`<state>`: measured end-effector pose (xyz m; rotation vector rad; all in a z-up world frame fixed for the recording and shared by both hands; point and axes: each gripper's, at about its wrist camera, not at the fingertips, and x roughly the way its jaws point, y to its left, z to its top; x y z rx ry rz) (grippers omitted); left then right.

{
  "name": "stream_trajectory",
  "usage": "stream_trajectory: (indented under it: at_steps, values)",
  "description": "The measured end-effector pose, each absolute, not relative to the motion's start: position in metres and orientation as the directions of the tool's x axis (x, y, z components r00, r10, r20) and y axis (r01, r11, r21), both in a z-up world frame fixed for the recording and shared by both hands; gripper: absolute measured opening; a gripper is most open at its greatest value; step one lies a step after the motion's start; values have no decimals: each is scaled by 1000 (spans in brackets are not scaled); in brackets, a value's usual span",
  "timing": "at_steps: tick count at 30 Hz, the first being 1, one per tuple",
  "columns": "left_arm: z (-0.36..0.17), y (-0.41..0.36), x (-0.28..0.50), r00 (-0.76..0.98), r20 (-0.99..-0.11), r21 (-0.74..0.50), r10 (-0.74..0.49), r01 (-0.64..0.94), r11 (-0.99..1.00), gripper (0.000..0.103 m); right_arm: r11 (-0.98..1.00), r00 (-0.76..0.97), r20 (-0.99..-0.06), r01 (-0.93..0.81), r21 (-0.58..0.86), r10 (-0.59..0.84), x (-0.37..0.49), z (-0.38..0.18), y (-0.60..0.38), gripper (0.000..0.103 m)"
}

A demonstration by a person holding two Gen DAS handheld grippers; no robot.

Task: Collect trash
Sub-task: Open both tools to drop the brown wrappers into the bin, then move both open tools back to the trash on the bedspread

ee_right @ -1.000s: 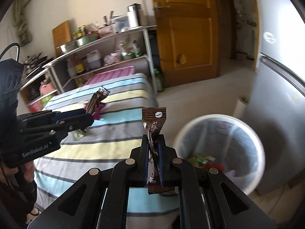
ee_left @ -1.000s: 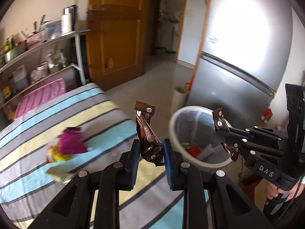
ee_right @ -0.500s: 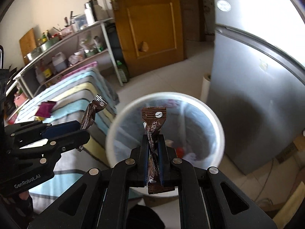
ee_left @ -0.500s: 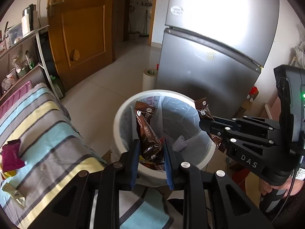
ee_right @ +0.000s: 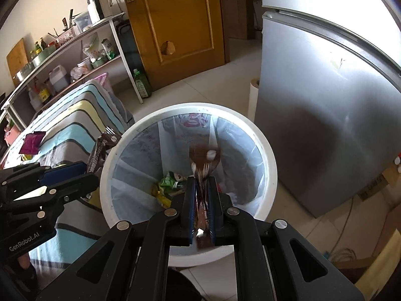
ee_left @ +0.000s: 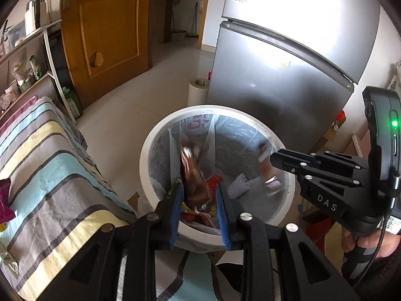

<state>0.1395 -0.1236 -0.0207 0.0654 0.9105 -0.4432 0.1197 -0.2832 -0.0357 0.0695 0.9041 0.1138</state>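
A white trash bin (ee_left: 147,150) with a clear liner holds several wrappers and stands below both grippers. My left gripper (ee_left: 198,188) hangs over its near rim and its jaws are opening. A brown snack wrapper (ee_left: 193,173) stands blurred and loose between the blue pads. In the right wrist view that wrapper (ee_right: 102,148) sticks up from the left gripper (ee_right: 87,174) beside the bin's rim (ee_right: 269,163). My right gripper (ee_right: 200,179) is shut on a second brown wrapper (ee_right: 204,158), its top blurred above the bin. The right gripper (ee_left: 280,163) also shows in the left wrist view.
A table with a striped cloth (ee_left: 50,163) touches the bin's left side, with a magenta wrapper (ee_right: 31,141) and a small packet (ee_left: 7,260) on it. A grey fridge (ee_left: 288,62) and a paper roll (ee_left: 198,91) stand behind the bin. Shelves (ee_right: 75,57) line the left wall.
Both grippers swung from above the striped table to over the bin and dipped. The left wrapper, sharp and pinched before, is now blurred and loose; the right wrapper's top is blurred.
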Motion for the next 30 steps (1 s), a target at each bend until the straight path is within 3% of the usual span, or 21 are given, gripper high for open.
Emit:
stream_trajectory:
  at_steps: [3, 7, 13, 30]
  values:
    - [-18, -122, 140, 537, -770, -130, -345, 397, 909, 42, 993, 615, -779, -61, 105, 120, 121, -35, -281, 18]
    - [-13, -117, 137, 551, -760, -130, -345, 391, 911, 52, 992, 624, -771, -68, 107, 126, 117, -33, -280, 38]
    - [-4, -103, 132, 579, -743, -127, -335, 369, 921, 60, 992, 645, -753, -74, 101, 125, 110, -23, -273, 39]
    - [26, -7, 96, 699, -679, -110, -223, 203, 973, 64, 972, 704, -673, -206, 113, 227, 88, 13, -203, 39]
